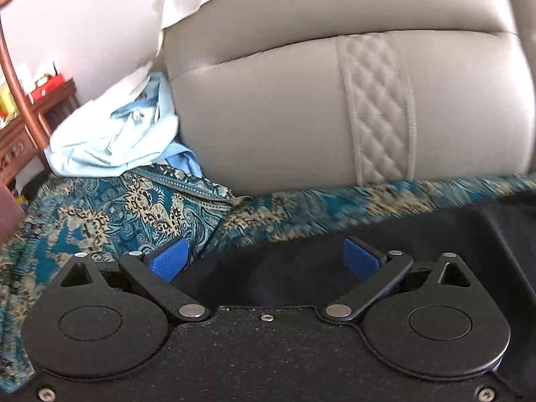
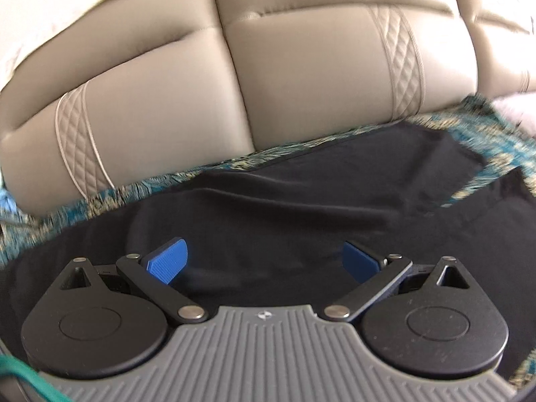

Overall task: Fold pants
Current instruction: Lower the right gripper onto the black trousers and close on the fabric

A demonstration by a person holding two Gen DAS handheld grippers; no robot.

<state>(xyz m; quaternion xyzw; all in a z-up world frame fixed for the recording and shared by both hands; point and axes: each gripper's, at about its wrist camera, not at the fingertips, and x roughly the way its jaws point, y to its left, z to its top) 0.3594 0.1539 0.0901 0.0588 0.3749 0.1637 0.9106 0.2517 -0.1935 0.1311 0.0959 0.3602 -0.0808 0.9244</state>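
Black pants (image 2: 318,201) lie spread on a teal patterned cover (image 1: 110,214) over a sofa seat. In the right wrist view they stretch to the far right, with the cover showing in a gap between two dark parts. My right gripper (image 2: 264,261) hovers open low over the dark cloth, blue pads (image 2: 167,264) wide apart. In the left wrist view the pants (image 1: 418,234) fill the lower right. My left gripper (image 1: 264,261) is open at their left edge, its left pad (image 1: 169,261) over the cover, its right pad over black cloth. Nothing is pinched.
The grey leather sofa backrest (image 1: 284,117) rises right behind the pants. A crumpled light blue garment (image 1: 117,134) lies at the back left on the cover. A wooden side table (image 1: 30,127) with red boxes stands far left. A green cord (image 2: 26,378) crosses the lower left.
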